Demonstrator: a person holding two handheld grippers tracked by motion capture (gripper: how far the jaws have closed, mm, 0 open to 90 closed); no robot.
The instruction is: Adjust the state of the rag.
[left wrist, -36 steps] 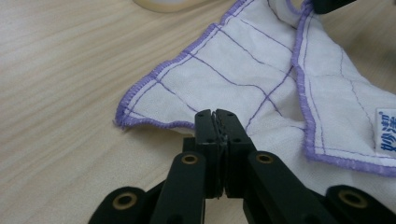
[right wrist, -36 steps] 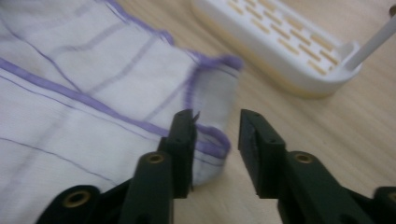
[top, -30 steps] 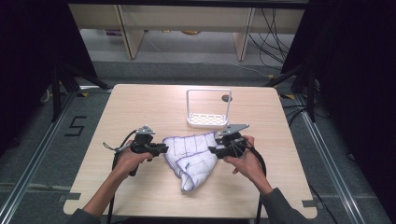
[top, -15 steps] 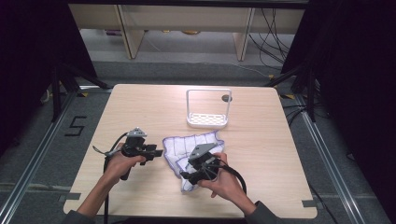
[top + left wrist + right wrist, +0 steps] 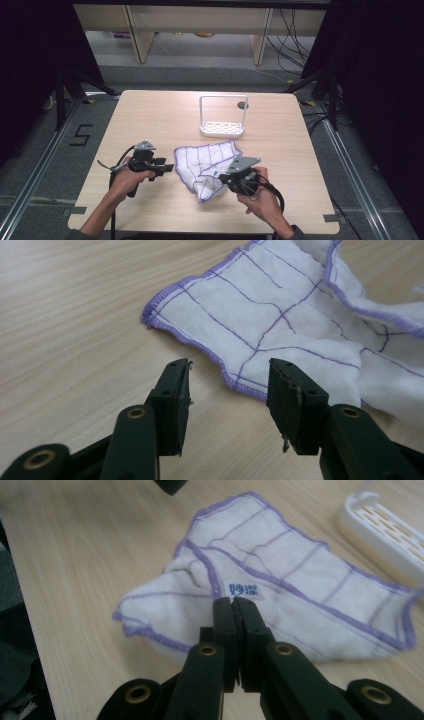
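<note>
1. Our cloth is soft, light and floppy. It lies on the tabletop between our two grippers. We think its purple edge is the best place to grab.
2. Our left gripper has just been opening. It holds nothing; the cloth edge lies just ahead.
3. Our right gripper has just squeezed tight. The cloth fold is right at its tips; we cannot tell if any is pinched.
</note>
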